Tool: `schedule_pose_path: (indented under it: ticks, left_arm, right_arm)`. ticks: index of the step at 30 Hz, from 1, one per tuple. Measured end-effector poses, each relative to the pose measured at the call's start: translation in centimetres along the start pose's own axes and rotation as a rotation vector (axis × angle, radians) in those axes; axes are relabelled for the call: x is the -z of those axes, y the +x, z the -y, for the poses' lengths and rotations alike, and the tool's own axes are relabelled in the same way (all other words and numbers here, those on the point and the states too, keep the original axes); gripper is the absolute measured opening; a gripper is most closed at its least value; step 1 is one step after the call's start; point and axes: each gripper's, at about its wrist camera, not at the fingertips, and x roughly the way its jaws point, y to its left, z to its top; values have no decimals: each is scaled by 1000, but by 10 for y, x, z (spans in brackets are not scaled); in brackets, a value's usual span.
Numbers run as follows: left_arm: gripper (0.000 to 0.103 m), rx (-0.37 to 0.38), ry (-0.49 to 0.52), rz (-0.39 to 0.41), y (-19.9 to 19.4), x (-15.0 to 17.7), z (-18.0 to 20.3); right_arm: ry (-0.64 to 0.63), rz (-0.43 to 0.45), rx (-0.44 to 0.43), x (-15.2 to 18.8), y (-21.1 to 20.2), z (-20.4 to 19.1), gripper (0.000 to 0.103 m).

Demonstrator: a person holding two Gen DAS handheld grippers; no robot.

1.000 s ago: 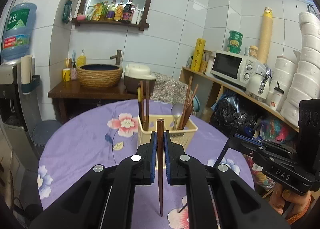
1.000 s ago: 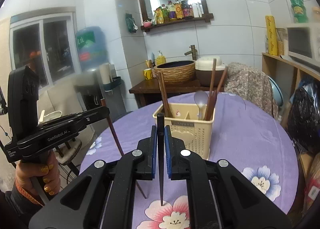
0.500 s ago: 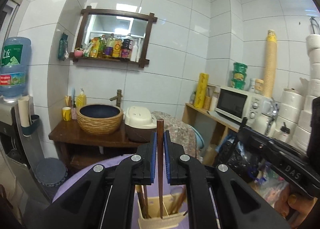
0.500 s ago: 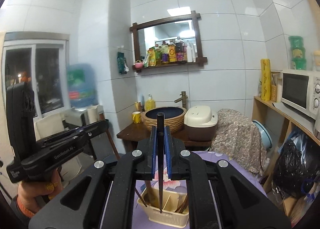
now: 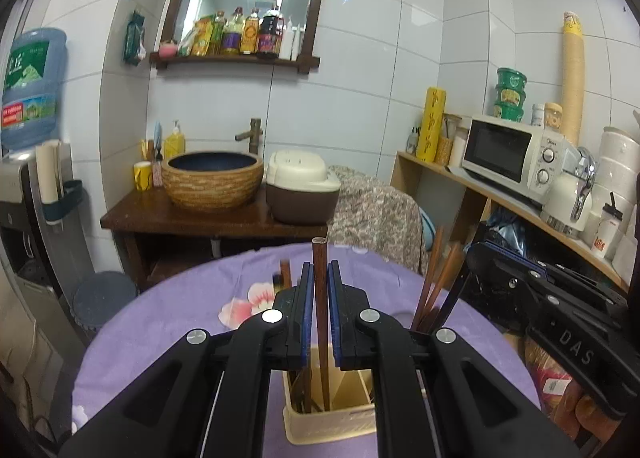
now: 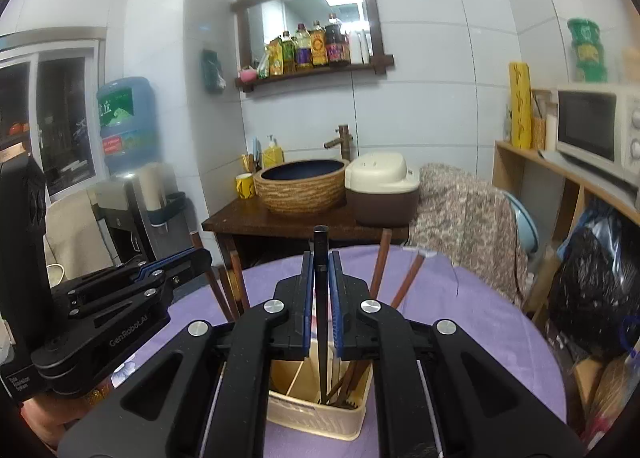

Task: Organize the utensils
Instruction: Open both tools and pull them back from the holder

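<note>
Over the holder [image 5: 320,424], left gripper [image 5: 320,290] clamps brown chopstick [image 5: 320,322], right gripper [image 6: 320,290] clamps black chopstick [image 6: 321,318].

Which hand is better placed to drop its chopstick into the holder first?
Left, slightly: its brown chopstick already dips inside the cream holder. The right's black chopstick looks nearly as ready.

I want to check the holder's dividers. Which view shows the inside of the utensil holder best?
The right wrist view: the utensil holder shows its dividers and lattice front wall below the black chopstick. In the left wrist view, the gripper hides most of the holder.
</note>
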Motion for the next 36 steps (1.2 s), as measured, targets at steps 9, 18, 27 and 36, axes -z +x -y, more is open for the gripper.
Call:
schedule_pose_path:
  ticks: [9, 18, 27, 36]
  left_arm:
    - [9, -19, 7, -36, 13, 18, -8]
    - [51, -10, 14, -3, -7, 17, -8]
    - [92, 2, 60, 117, -76, 51, -18]
    - [98, -76, 84, 38, -115, 135, -43]
  right_arm:
    - [40, -21, 9, 17, 9, 14, 9]
    - [69, 15, 25, 22, 1, 20, 67]
    - [21, 87, 62, 49, -49, 17, 93]
    - [-49, 18, 120, 132, -102, 7, 97]
